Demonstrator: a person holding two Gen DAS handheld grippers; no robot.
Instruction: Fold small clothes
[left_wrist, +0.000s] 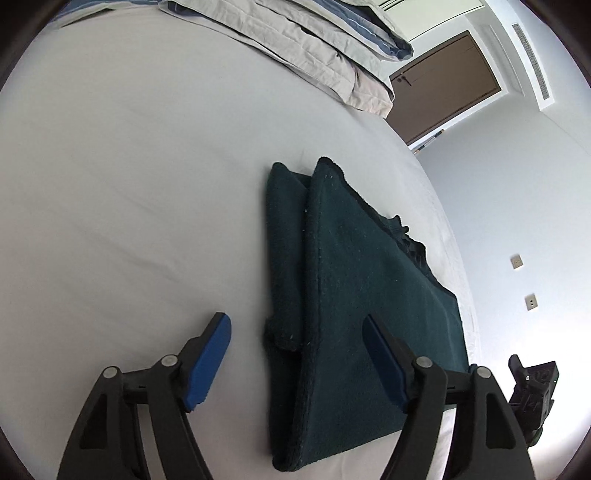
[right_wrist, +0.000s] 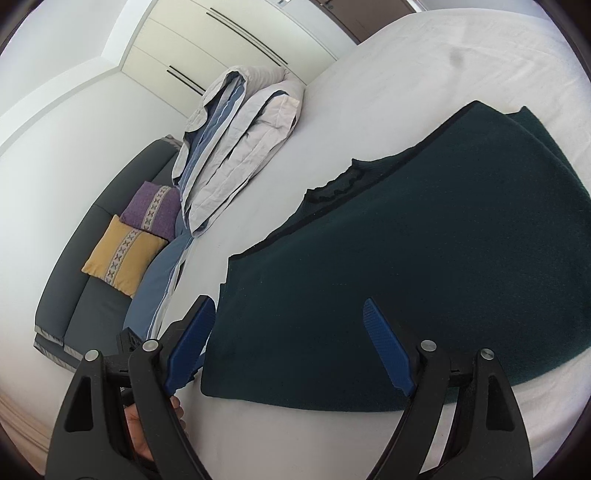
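Observation:
A dark green knit garment (left_wrist: 351, 295) lies folded flat on the white bed sheet (left_wrist: 129, 184), with one narrower layer showing along its left side. My left gripper (left_wrist: 295, 321) hovers open over its near end, one blue pad above the sheet and the other above the cloth, gripping nothing. In the right wrist view the same garment (right_wrist: 406, 240) spreads wide, its ribbed collar at the far edge. My right gripper (right_wrist: 288, 304) is open over its near corner, the left pad at the cloth's edge, and holds nothing.
A folded grey and blue duvet (right_wrist: 236, 140) lies at the bed's far side. A dark sofa (right_wrist: 74, 295) holds a purple cushion (right_wrist: 151, 210) and a yellow cushion (right_wrist: 122, 254). A brown door (left_wrist: 447, 85) and a white wall (left_wrist: 517, 221) stand beyond the bed edge. A hand (right_wrist: 140, 424) shows low left.

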